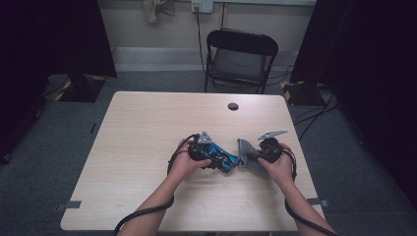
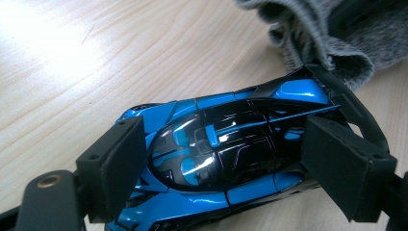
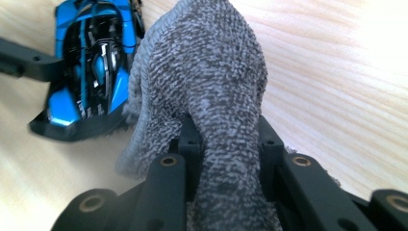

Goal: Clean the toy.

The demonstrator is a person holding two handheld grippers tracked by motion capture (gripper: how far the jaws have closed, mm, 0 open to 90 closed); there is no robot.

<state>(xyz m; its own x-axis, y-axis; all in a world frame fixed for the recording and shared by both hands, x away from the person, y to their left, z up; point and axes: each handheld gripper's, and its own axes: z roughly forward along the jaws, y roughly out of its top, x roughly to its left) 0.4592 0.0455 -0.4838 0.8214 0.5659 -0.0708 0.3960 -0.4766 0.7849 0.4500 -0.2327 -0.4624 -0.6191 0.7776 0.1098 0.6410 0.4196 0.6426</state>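
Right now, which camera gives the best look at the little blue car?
The left gripper view: the blue car lies large between the pads, its roof plain. The right gripper view catches it beside the grey cloth; the high view shows it tiny.

The person's forearms are bare – no sleeves reach the wrists in the high view. Each hand carries a compact black two-jaw tool. The left gripper [image 1: 222, 161] has a grey three-cornered plate on top, and a thick black cable trails from it along the forearm toward the table's near edge. The right gripper [image 1: 252, 156] wears the same grey plate, and its own black cable loops by the wrist. Up close, the left gripper's jaws end in square black foam-faced pads [image 2: 122, 163] on matte black arms – one arm has a brass-ringed hole. The right gripper's linkage bars are matte black with brass-coloured pivot bushings [image 3: 169, 160] and small dark screw holes.
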